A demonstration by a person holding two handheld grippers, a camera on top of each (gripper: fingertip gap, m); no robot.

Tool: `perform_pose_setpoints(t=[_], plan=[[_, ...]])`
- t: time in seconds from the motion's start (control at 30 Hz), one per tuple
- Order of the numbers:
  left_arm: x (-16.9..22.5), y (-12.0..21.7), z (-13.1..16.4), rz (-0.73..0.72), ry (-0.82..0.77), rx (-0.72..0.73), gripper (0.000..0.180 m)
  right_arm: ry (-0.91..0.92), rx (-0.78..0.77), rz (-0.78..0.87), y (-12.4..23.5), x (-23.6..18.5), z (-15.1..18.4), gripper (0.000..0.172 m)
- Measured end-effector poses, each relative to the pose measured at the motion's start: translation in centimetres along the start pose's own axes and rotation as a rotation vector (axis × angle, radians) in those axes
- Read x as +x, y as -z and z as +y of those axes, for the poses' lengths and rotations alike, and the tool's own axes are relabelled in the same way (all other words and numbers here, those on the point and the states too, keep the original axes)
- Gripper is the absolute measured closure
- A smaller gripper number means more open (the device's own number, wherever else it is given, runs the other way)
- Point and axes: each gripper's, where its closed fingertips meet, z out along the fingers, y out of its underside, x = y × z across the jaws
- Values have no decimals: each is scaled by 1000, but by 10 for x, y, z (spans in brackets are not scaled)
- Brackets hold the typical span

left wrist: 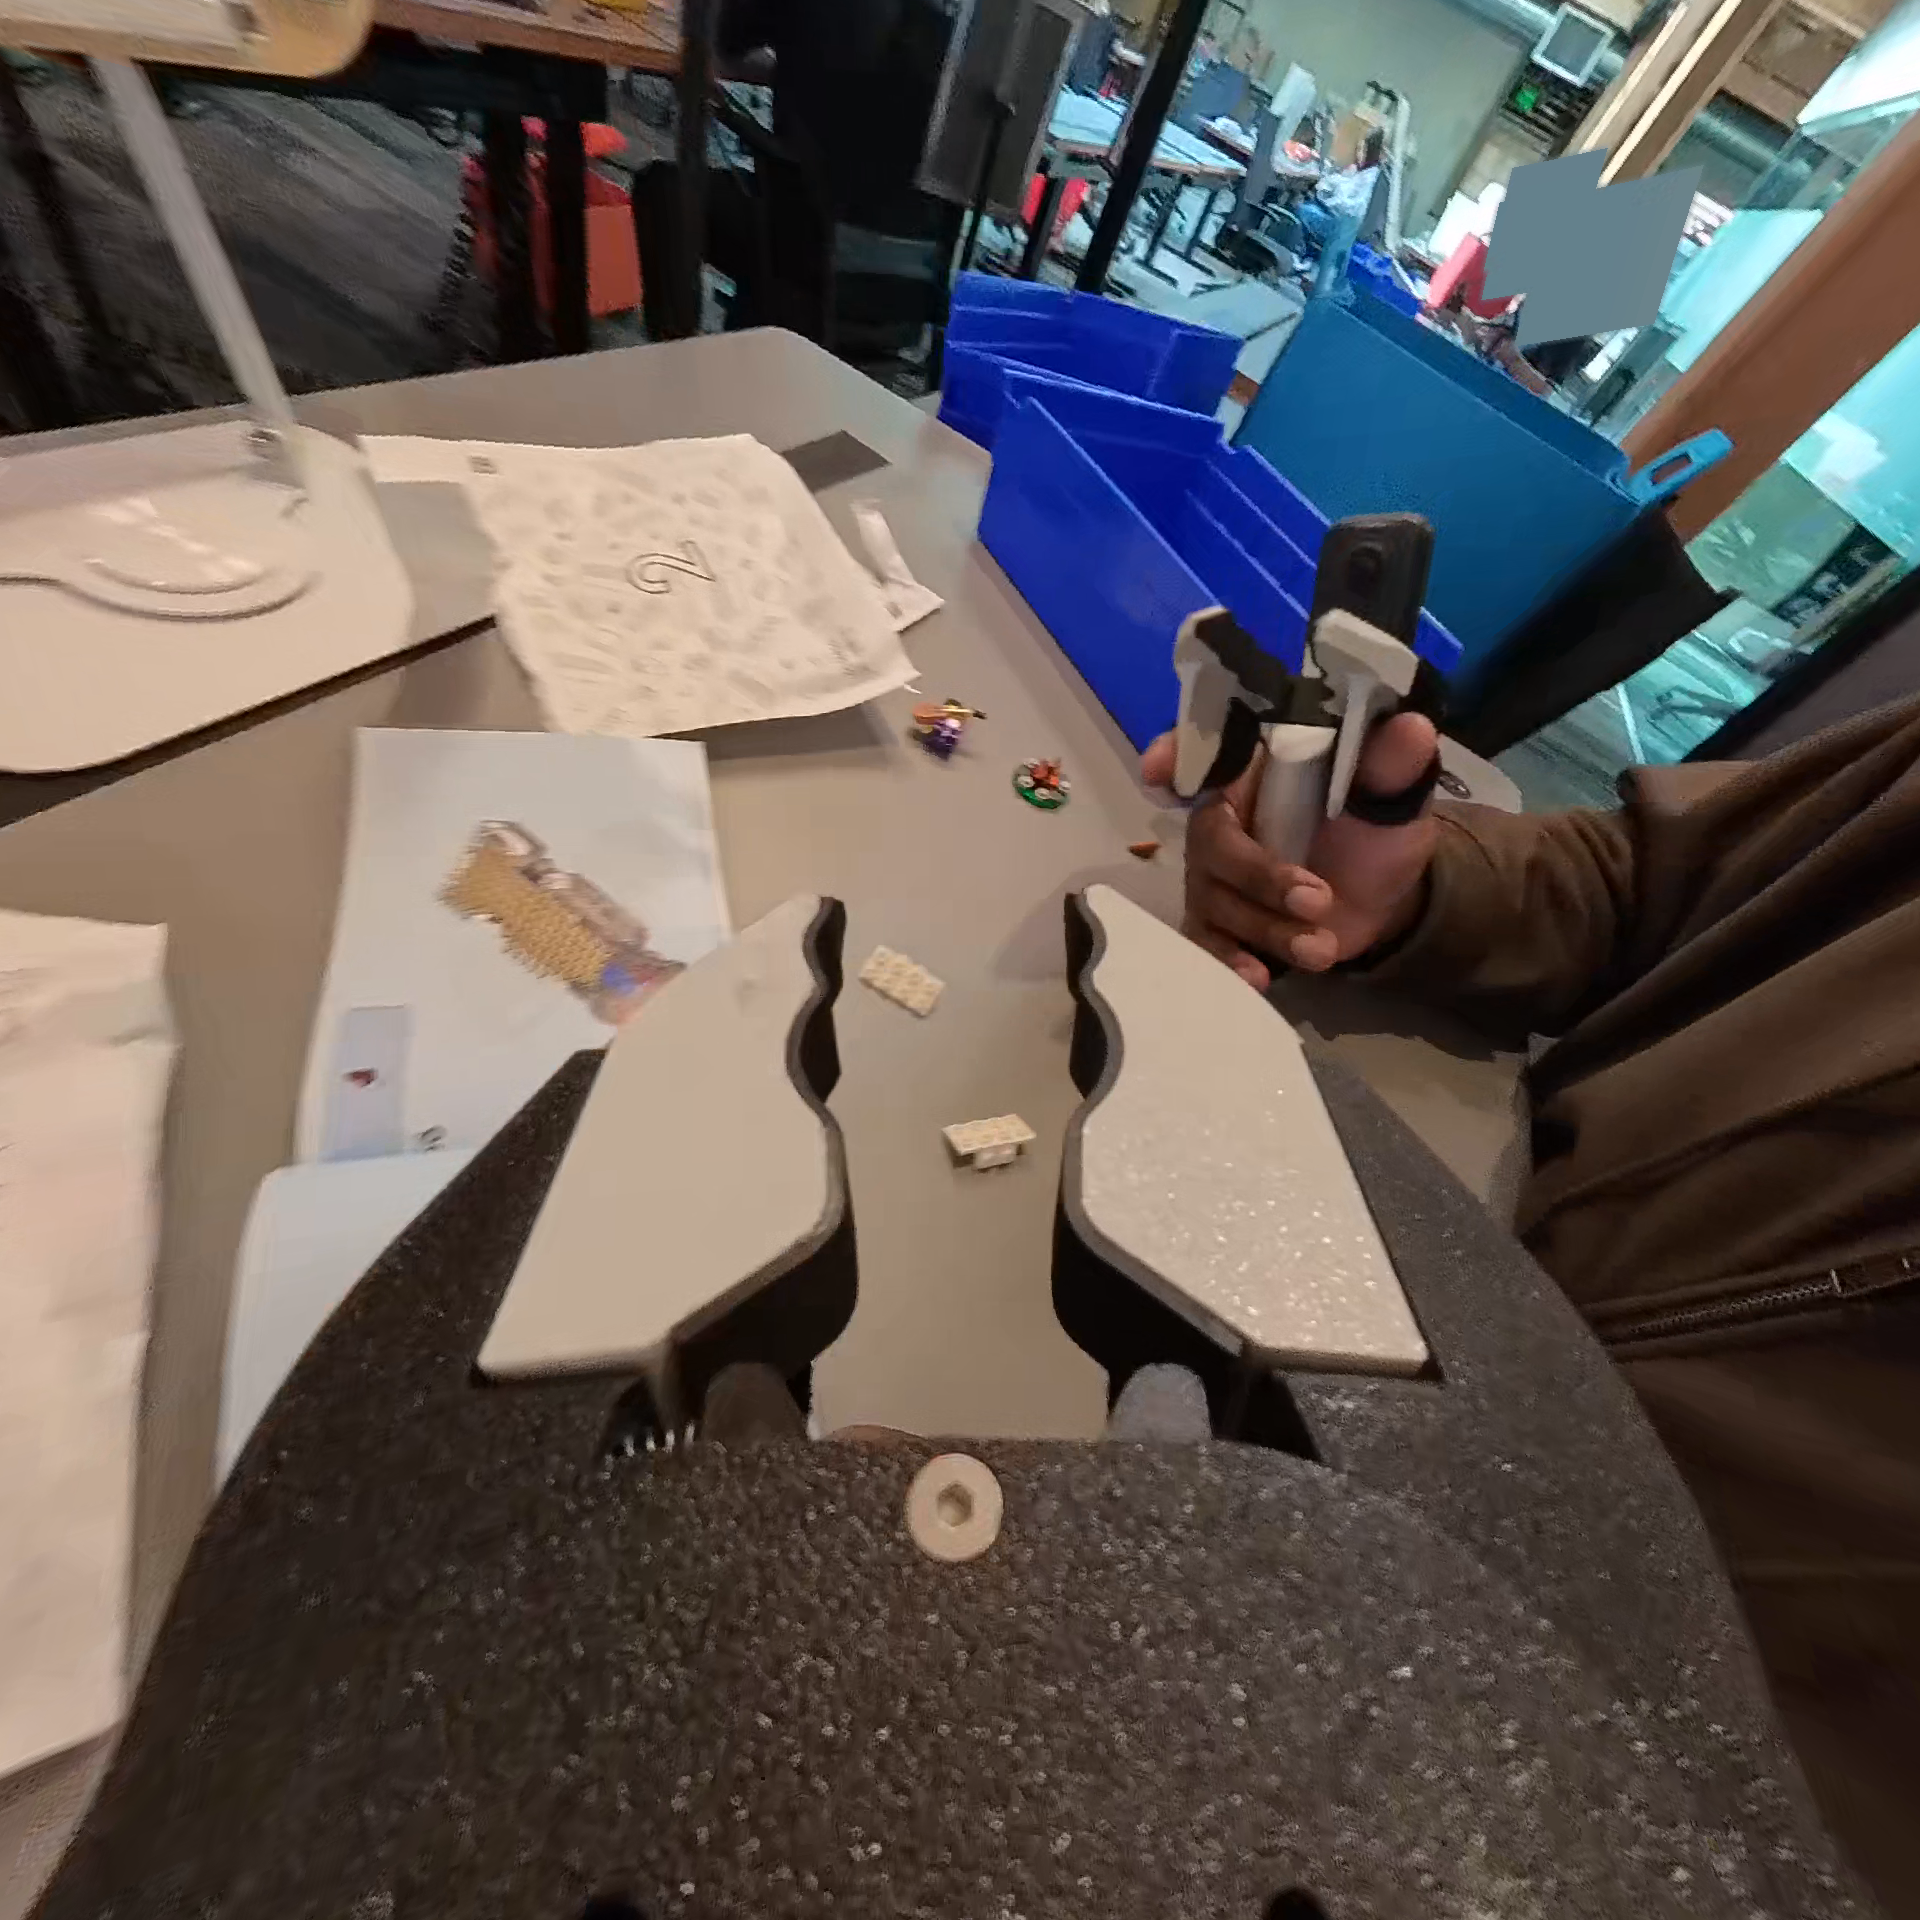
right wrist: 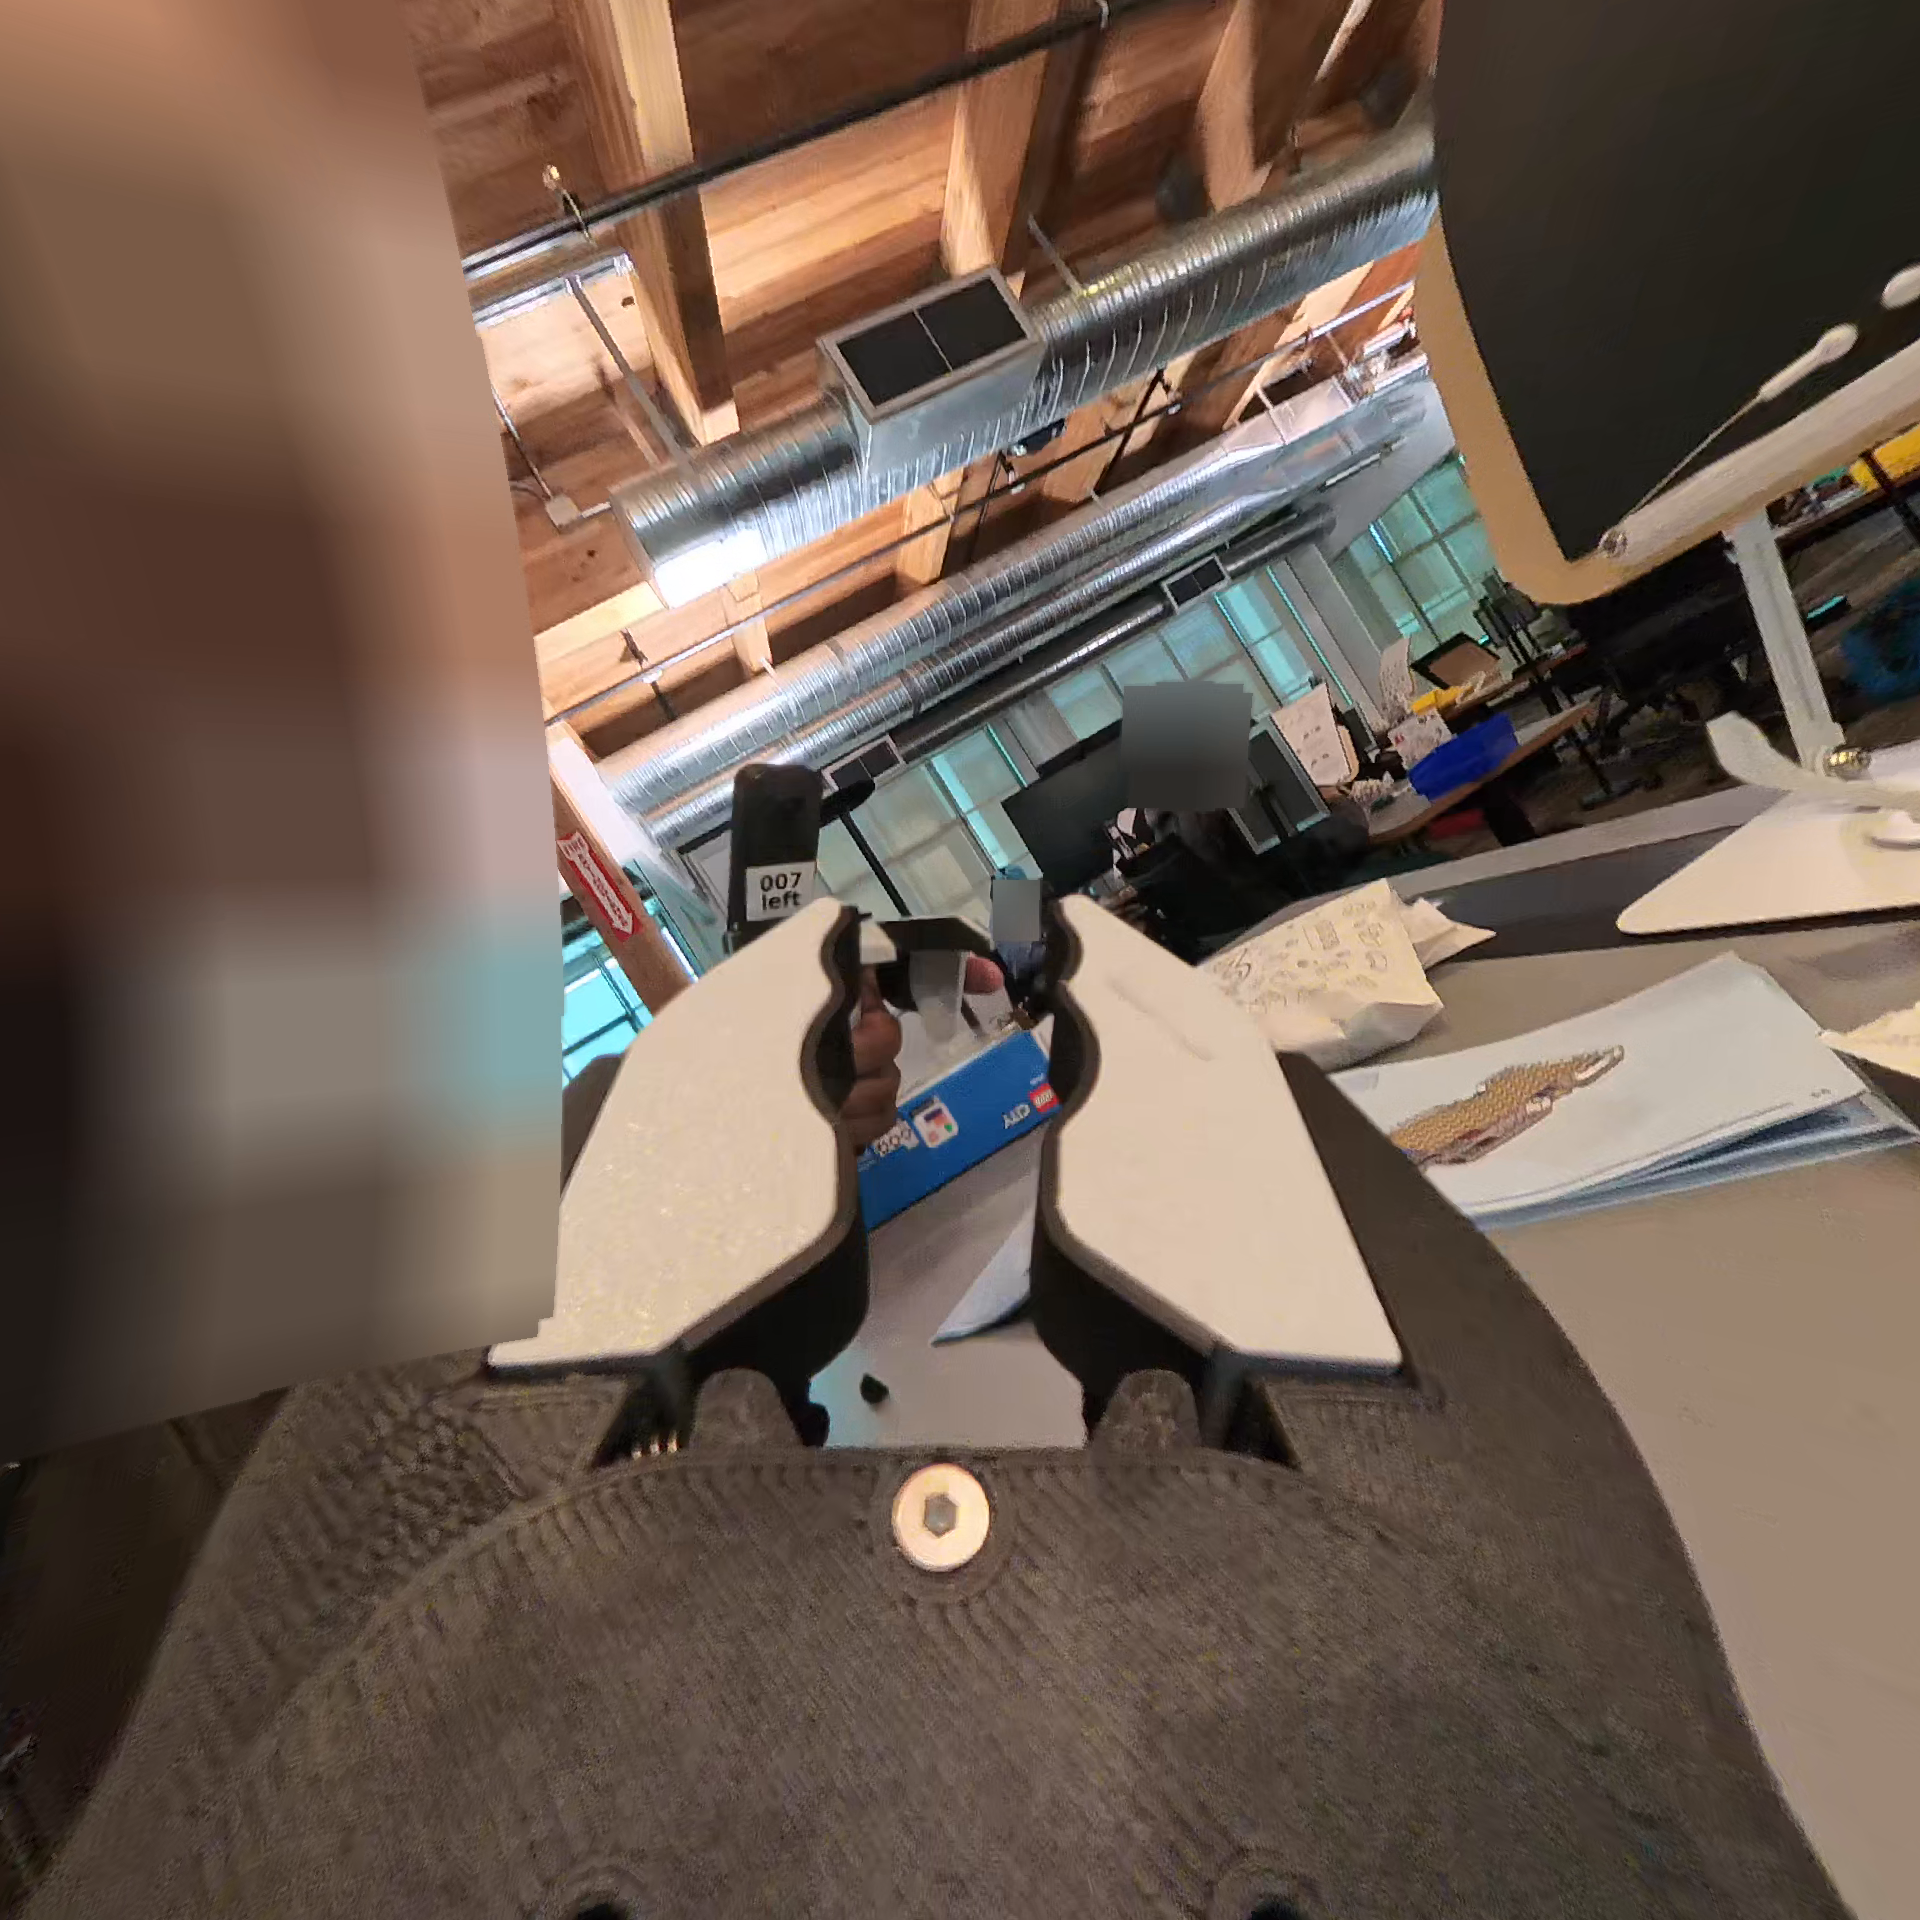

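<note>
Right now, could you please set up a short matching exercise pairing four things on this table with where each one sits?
Things:
1. white stud plate
2. small white brick
3. round green piece
4. blue bins

Places:
A. at the table's far right edge
B. between the left tool's fingertips, untouched
C. deeper between its open fingers
D. beside the purple figure

Pairs: 1-B, 2-C, 3-D, 4-A

Two small cream studded plates [left wrist: 901, 979] [left wrist: 989, 1141] lie flat, apart, on the grey table [left wrist: 935, 852].
</note>
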Motion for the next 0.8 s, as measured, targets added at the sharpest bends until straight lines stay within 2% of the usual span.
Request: perform_pose_setpoints(t=[0.03, 0.2, 0.3, 0.4, 0.53, 0.63, 0.8], plan=[[-10, 9, 1, -19, 9, 11, 139, 5, -25, 3, 0, 2, 5, 138], [-37, 17, 21, -32, 84, 48, 139, -12, -79, 38, 2, 18, 19, 138], [-47, 13, 30, -70, 61, 21, 139, -67, -77, 58, 5, 28, 22, 138], [-74, 25, 30, -201, 41, 49, 139, -120, -60, 64, 7, 34, 20, 138], [-117, 56, 32, -354, 111, 126, 139, -143, -52, 72, 8, 37, 19, 138], [-129, 63, 39, -364, 154, 134, 139, -136, -67, 75, 7, 37, 22, 138], [-140, 55, 55, -383, 149, 81, 139, -142, -74, 87, 8, 40, 23, 138]])
